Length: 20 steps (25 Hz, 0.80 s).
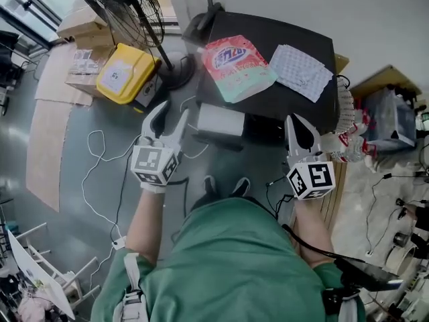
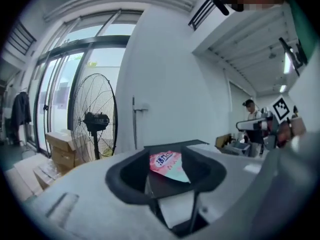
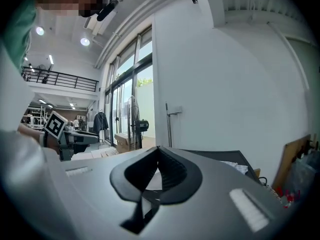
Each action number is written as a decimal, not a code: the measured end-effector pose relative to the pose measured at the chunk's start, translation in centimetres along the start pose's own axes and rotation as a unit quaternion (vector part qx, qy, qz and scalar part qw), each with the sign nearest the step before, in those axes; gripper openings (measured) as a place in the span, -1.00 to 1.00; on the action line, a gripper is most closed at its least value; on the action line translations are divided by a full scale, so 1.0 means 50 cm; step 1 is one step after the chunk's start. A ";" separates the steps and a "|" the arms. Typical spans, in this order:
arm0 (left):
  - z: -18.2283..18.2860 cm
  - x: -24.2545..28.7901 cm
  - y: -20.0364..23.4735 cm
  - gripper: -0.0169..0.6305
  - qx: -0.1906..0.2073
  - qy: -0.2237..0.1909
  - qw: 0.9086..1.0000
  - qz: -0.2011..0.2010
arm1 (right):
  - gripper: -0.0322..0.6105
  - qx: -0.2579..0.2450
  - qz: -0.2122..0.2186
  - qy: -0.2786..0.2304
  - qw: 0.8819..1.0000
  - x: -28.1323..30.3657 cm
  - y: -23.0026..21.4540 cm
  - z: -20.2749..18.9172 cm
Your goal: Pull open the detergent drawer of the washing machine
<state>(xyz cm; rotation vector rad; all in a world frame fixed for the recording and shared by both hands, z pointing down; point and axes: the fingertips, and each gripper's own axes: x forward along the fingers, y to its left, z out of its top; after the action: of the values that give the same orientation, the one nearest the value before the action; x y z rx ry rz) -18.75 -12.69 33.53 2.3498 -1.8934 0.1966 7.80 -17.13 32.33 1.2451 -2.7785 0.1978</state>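
Observation:
The washing machine's black top point(image 1: 268, 35) carries a pink and teal detergent bag point(image 1: 236, 66) and a white patterned cloth point(image 1: 300, 71). From the machine's front a white drawer point(image 1: 220, 121) sticks out towards me. My left gripper point(image 1: 171, 113) hangs just left of the drawer, its jaws apart with nothing between them. In the left gripper view the bag point(image 2: 167, 165) and the white drawer point(image 2: 177, 209) show through the gap of that gripper point(image 2: 165, 171). My right gripper point(image 1: 299, 123) is in front of the machine's right side, tips together and empty; in its own view the right gripper point(image 3: 159, 151) points over the machine top point(image 3: 220, 156).
A standing fan point(image 1: 127, 5), a yellow box point(image 1: 124, 72) and cardboard boxes point(image 1: 84, 25) stand left of the machine. Cables point(image 1: 94, 173) trail over the floor. Bottles and clutter point(image 1: 348, 133) and a wooden board point(image 1: 382, 79) crowd the right. My shoes point(image 1: 224, 186) are below the drawer.

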 end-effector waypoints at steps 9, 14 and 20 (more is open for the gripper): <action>0.006 0.013 -0.018 -0.38 0.017 0.001 1.000 -0.007 | -0.91 -0.023 -0.002 -0.015 1.000 0.004 -0.004 0.026; 0.001 0.012 -0.025 -0.38 0.022 0.002 1.000 -0.008 | -0.91 -0.032 -0.001 -0.023 0.999 -0.004 -0.003 0.027; 0.003 0.013 -0.028 -0.38 0.024 0.001 1.000 -0.009 | -0.91 -0.035 -0.002 -0.027 0.999 -0.007 -0.002 0.032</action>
<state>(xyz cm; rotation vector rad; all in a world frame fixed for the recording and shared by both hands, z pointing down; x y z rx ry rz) -17.26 -13.04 33.46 2.3950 -1.8873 0.2461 8.07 -17.17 30.70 1.2577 -2.8025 0.0670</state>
